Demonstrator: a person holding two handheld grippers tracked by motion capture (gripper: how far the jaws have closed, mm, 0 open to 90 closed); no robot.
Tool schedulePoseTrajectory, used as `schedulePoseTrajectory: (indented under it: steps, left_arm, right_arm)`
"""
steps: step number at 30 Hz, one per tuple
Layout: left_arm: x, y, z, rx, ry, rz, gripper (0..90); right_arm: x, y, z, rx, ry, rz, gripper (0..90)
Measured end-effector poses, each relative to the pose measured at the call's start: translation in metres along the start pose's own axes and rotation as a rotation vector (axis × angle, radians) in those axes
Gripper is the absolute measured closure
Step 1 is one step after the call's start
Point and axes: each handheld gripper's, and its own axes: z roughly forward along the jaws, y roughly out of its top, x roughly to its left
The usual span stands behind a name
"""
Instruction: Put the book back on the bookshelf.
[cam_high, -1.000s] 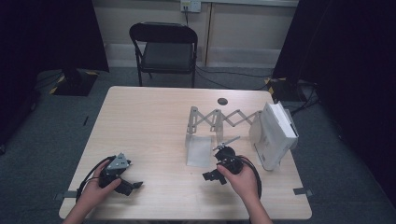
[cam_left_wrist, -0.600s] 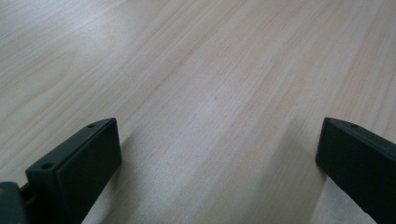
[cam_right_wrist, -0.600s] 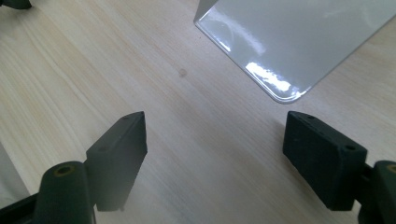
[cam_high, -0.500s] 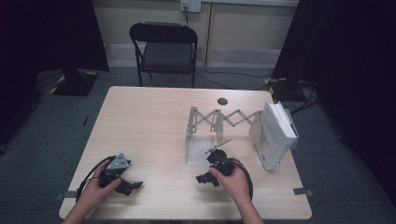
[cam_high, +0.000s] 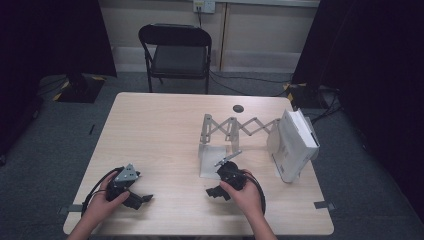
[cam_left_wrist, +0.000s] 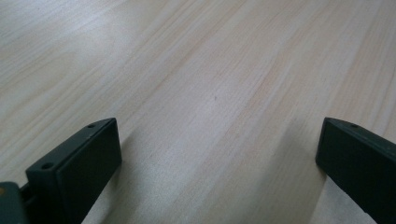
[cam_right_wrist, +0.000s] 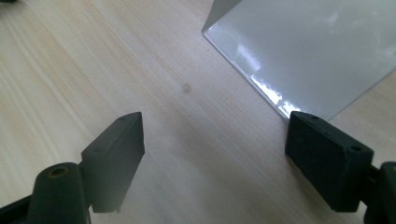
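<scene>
On the pale wooden table (cam_high: 160, 130) my left gripper (cam_high: 140, 199) rests near the front left, held in a hand. Its jaws stand wide open over bare wood (cam_left_wrist: 217, 126). My right gripper (cam_high: 214, 191) lies low at the front middle, pointing left, just in front of a shiny white metal plate (cam_high: 212, 159). Nothing but wood lies between its open jaws (cam_right_wrist: 215, 119), which have just opened a little further. That plate (cam_right_wrist: 303, 51) fills the upper right of the right gripper view, its corner close to the right jaw.
The plate belongs to a folding scissor-link rack (cam_high: 240, 127) that stretches right to a white box (cam_high: 294, 142) near the table's right edge. A small dark disc (cam_high: 238, 108) lies behind the rack. A black folding chair (cam_high: 176, 50) stands beyond the far edge.
My right gripper has slid left and sunk toward the table, away from the plate's front edge. The left gripper has stayed put.
</scene>
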Motion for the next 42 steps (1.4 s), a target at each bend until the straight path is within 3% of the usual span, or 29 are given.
schedulePoseTrajectory:
  steps: [7, 11, 18, 25, 42]
  left_arm:
    - [0.000, 0.000, 0.000, 0.000, 0.000, 0.000, 0.0]
    - [0.000, 0.000, 0.000, 0.000, 0.000, 0.000, 0.0]
    - [0.000, 0.000, 0.000, 0.001, 0.000, 0.001, 0.0]
    - [0.000, 0.000, 0.000, -0.001, 0.000, 0.000, 0.0]
    - [0.000, 0.000, 0.000, 0.000, 0.000, 0.001, 0.0]
  right_arm:
    - [0.006, -0.001, 0.007, -0.046, -0.057, -0.064, 14.2]
    - [0.009, -0.002, 0.009, -0.046, -0.077, -0.087, 13.2]
    - [0.012, -0.005, 0.010, -0.067, -0.093, -0.097, 12.6]
    - [0.016, -0.010, 0.014, -0.115, -0.135, -0.140, 12.3]
    - [0.016, -0.020, 0.016, -0.201, -0.134, -0.142, 12.0]
